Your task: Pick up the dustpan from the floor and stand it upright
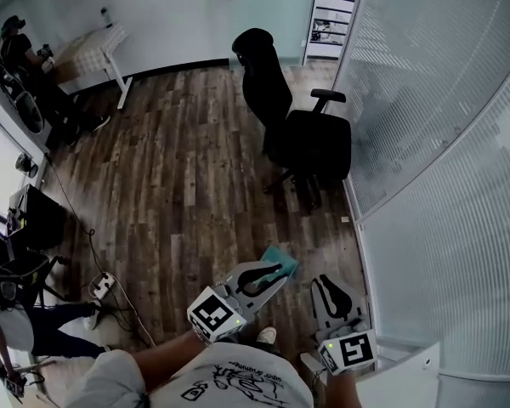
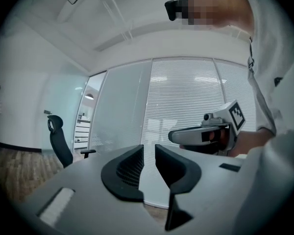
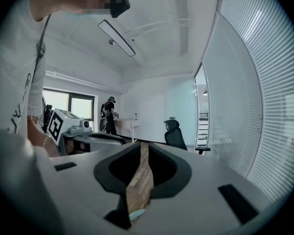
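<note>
The teal dustpan lies on the wooden floor by the person's feet, mostly hidden under my left gripper. A teal sliver of the dustpan shows low in the right gripper view. Both grippers are held up in the air, side by side and pointing about level, apart from the dustpan. My left gripper stands open with a narrow gap and nothing between its pads. My right gripper is also open and empty, with only floor showing through its gap. In the head view my right gripper is right of the left.
A black office chair stands ahead near the glass partition with blinds on the right. A white desk and a person are at the far left. Cables and a power strip lie at lower left.
</note>
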`<state>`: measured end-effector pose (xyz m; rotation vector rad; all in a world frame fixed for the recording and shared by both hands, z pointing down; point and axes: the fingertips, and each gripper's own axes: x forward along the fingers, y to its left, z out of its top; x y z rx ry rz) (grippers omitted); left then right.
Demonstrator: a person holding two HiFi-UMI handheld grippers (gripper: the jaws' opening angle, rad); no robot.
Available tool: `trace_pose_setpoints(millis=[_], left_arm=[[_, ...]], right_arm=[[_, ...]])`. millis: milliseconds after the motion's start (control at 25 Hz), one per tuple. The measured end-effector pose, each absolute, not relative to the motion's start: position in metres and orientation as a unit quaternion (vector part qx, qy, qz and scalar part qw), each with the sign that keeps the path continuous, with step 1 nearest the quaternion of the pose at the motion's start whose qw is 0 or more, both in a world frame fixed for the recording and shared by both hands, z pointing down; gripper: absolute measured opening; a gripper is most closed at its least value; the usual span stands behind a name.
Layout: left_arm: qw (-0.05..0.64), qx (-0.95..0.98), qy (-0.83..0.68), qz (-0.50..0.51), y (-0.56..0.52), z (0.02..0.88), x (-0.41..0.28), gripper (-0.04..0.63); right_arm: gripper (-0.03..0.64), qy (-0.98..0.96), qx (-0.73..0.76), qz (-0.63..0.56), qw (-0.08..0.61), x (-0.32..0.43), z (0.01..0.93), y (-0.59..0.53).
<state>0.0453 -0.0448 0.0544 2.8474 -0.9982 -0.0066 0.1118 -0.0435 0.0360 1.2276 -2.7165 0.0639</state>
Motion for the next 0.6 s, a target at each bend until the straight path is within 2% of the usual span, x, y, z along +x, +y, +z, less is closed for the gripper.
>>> trace_pose_setpoints(millis=[600], left_arm=[[0.040,0.944,-0.327,-0.014,-0.023,-0.001,0.050,0.066]], right_arm=[[0.046,-0.918,0.390,-0.013,0.065,0.097,-0.023,-0.016]])
